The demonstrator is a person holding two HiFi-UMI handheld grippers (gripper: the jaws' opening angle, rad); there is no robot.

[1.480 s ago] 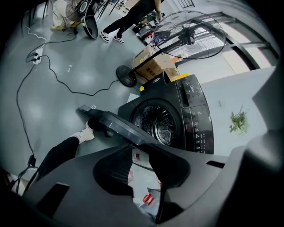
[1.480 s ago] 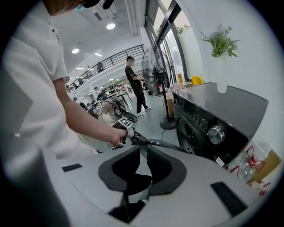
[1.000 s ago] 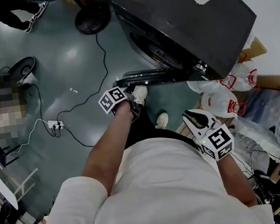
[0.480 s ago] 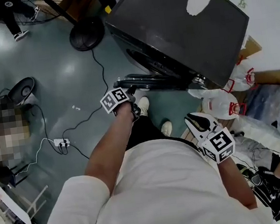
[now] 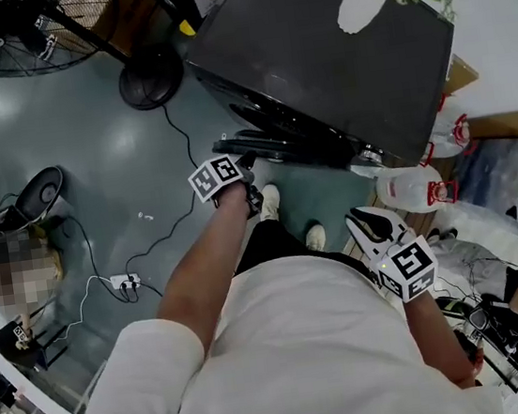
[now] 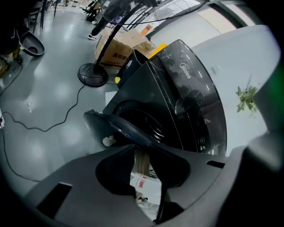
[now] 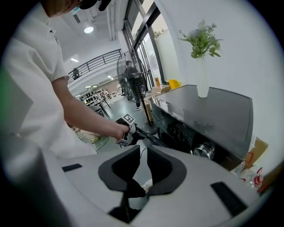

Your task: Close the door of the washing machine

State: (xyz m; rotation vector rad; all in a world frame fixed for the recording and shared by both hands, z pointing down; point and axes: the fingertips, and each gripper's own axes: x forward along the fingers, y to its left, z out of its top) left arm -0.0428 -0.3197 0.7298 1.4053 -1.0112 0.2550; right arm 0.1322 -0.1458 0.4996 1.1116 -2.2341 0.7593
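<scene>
Fingers on left gripper (image 6: 142, 148) and right gripper (image 7: 143, 150) sit narrowly parted, empty, before the washing machine (image 6: 177, 102) marked Midea.

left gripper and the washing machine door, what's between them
Nothing. In the left gripper view the washing machine door runs right across the tips of the left gripper, with no object between them.

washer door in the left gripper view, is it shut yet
No, the door stands swung out from the washer, leaving the drum opening uncovered.
</scene>
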